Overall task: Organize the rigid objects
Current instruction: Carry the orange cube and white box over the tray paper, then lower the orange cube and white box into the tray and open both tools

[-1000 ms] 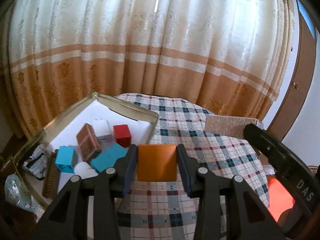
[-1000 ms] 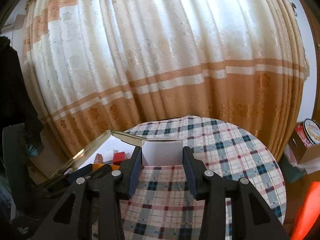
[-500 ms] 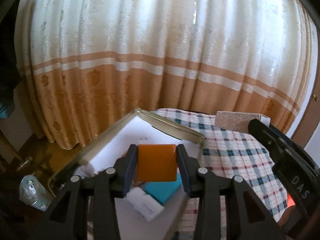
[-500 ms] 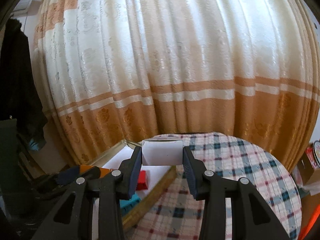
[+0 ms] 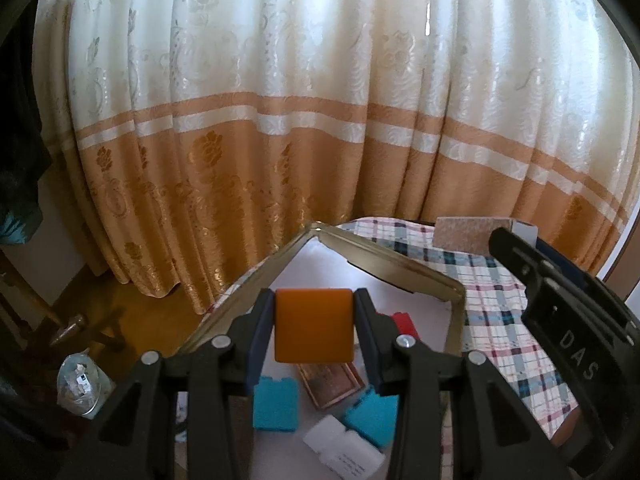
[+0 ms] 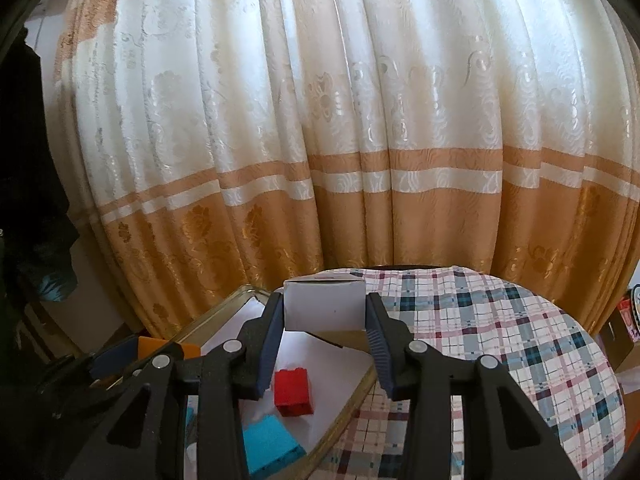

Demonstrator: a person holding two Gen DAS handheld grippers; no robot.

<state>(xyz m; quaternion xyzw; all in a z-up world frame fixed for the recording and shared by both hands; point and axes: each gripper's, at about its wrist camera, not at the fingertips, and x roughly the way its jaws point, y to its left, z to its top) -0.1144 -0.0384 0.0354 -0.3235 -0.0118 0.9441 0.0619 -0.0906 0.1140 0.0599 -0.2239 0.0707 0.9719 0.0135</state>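
Here, 2 grippers are hovering over the tray's [image 5: 454, 322] far corner, left gripper [image 5: 314, 330] clamping an orange block [image 5: 314, 330], right gripper [image 6: 325, 314] clamping a white box [image 6: 325, 308], likely for placing inside.

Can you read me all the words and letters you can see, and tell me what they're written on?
"DAS": white letters on the black body of the right tool, seen from the left wrist camera.
White box in the tray: small dark print, too blurred to read.
Round item at the right edge: markings too small to read.
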